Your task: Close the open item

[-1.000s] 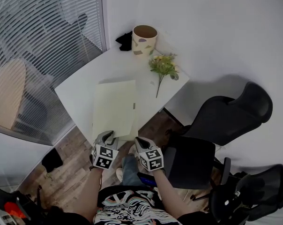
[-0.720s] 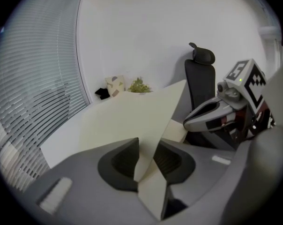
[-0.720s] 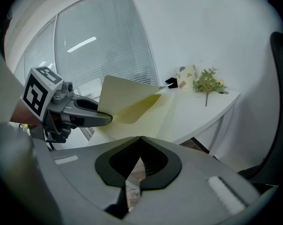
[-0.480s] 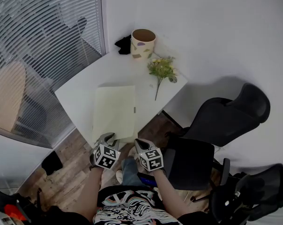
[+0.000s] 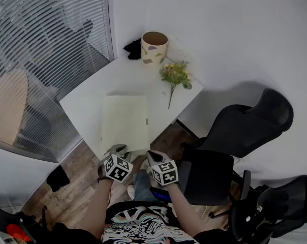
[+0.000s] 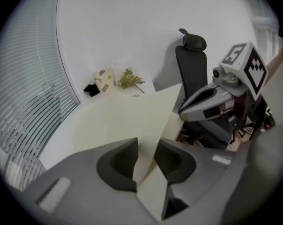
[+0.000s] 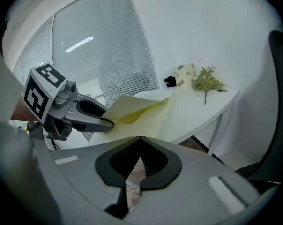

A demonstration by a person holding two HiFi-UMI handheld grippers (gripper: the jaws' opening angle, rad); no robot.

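Two tools: left tool (image 5: 117,148) just widening, folder (image 5: 124,123) flap between; right tool (image 5: 150,153) closed, empty; cup (image 5: 154,46), flowers (image 5: 176,74) beyond.

Grey left gripper (image 5: 115,149) and right gripper (image 5: 152,155), black-white marker cubes (image 5: 118,168); shirt (image 5: 138,227) apparently printed

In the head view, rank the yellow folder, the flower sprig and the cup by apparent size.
1. yellow folder, clearly largest.
2. flower sprig and cup: about alike, not ranked.

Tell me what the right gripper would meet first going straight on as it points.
Ahead of the right gripper lies the folder, likely its raised cover first; depth is unclear.
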